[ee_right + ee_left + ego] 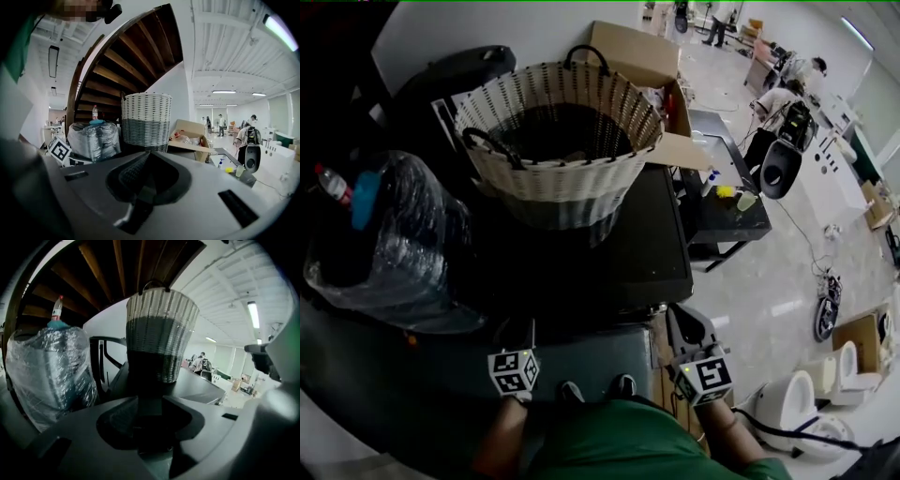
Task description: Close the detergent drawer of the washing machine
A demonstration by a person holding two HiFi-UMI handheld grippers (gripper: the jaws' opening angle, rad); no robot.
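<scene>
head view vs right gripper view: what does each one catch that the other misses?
Head view only: the person's shoes and a white toilet on the floor at lower right.
Right gripper view only: the wooden staircase rising behind everything.
Both: the woven basket, the plastic-wrapped bundle beside it, and the open cardboard box behind the basket.

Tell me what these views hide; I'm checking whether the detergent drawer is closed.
Detergent drawer: head view, washing machine front too dark; both gripper views look over it.
Basket contents: head view, interior too dark.
Wrapped bundle: every view, plastic film blurs what's inside.
</scene>
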